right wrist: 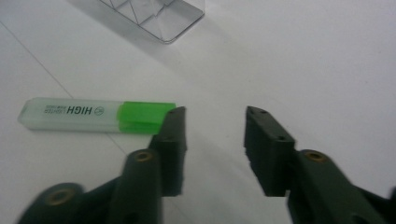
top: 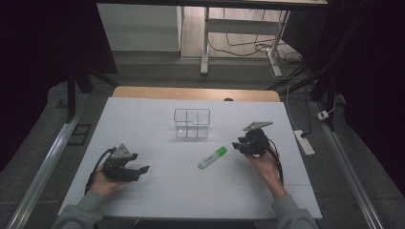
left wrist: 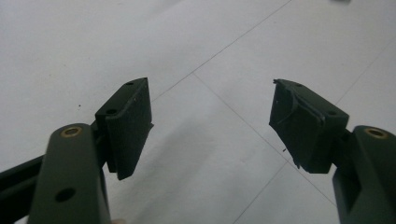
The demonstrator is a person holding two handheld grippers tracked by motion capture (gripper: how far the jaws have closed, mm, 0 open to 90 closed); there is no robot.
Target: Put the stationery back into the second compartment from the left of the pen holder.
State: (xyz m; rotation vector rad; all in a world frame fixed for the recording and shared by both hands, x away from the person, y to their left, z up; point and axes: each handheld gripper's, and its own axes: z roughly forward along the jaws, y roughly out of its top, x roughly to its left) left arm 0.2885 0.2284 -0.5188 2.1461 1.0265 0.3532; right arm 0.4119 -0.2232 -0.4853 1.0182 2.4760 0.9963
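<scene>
Left tongs point(top: 141, 169) spread, empty, resting near table point(top: 143, 191) left edge. Right tongs point(top: 237, 146) partly spread, nothing between, just right of green highlighter point(top: 212, 157) lying mid-table. Clear divided box point(top: 191, 123) farther back, toward far edge.

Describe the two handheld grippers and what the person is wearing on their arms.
Both the left gripper and right gripper are black, each topped by a grey three-cornered plate and trailing a black cable. Their jaws end in flat dark pads on arms with brass-coloured pivot rings. The person wears grey-green sleeves.
</scene>
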